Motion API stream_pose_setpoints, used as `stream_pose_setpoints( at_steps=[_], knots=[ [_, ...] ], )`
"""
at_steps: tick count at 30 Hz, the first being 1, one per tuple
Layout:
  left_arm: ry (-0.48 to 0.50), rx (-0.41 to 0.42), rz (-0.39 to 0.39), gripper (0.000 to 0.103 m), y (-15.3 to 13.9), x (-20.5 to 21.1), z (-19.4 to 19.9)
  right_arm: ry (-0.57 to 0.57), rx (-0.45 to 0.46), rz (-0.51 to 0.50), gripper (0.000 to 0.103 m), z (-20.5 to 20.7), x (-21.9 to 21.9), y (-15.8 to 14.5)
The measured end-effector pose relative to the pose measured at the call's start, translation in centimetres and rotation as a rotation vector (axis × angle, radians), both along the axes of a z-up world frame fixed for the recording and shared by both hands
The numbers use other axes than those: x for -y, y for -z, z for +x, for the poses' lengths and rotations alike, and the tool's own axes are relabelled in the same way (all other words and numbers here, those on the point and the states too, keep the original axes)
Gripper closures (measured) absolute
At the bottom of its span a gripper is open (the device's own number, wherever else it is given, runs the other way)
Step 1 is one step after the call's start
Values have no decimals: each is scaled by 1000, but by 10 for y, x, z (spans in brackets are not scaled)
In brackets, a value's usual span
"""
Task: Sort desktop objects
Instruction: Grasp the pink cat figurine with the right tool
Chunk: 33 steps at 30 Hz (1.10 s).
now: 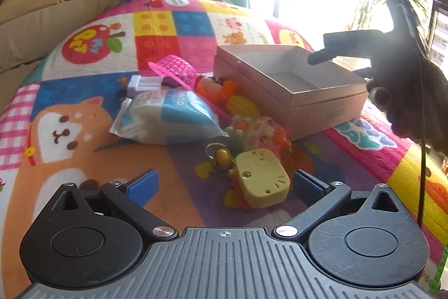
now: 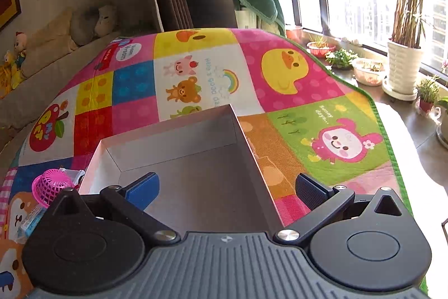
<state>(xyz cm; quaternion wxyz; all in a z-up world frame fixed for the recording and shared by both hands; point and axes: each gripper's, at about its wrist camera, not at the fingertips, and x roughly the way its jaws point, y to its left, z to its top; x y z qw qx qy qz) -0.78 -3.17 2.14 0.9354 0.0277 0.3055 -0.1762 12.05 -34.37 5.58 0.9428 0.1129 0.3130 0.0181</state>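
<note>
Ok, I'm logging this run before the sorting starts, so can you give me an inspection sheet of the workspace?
Surface: colourful cartoon play mat, covering the whole work area.
Job's things: open cardboard box, empty inside; tissue pack, pink basket, yellow toy, small bell and other small toys heaped left of the box.
Clutter: nothing seen beyond the toy pile.
Grippers: left gripper open, low over the yellow toy; right gripper open, above the box, holding nothing.
Cables: one thin black cord hanging by the right gripper.
Surroundings: sofa with soft toys, bright window, potted plants.
</note>
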Motion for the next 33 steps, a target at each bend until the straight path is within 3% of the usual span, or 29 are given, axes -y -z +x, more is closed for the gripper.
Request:
stream_pose_setpoints(
  at_steps=[4, 9, 13, 14, 16, 19, 25, 30, 31, 33],
  knots=[
    [24, -7, 21, 0, 5, 5, -2, -56, -20, 24, 0, 3, -16, 13],
    [-1, -20, 65, 0, 12, 4, 0, -273, 3, 92, 0, -38, -35, 6],
    [-33, 27, 165, 0, 10, 7, 0, -330, 195, -117, 0, -92, -79, -18],
    [-48, 43, 193, 0, 8, 5, -1, -354, 231, -180, 3, -103, -94, -21],
    [-95, 61, 236, 0, 4, -4, -1, -435, 238, -245, 26, -115, -121, -20],
    [-176, 88, 277, 0, -2, -28, -5, -557, 162, -214, 35, -119, -151, -11],
    [-252, 55, 209, 0, -14, -80, -14, -559, 91, -117, 31, -103, -184, 7],
    [-244, 34, 114, 0, -16, -92, -21, -470, -13, -111, 26, -69, -220, 21],
    [-230, 35, 102, 0, -15, -94, -23, -463, -8, -110, 27, -70, -221, 19],
    [-204, 28, 86, 0, -13, -92, -23, -493, 102, -126, 27, -87, -220, 4]
  ],
)
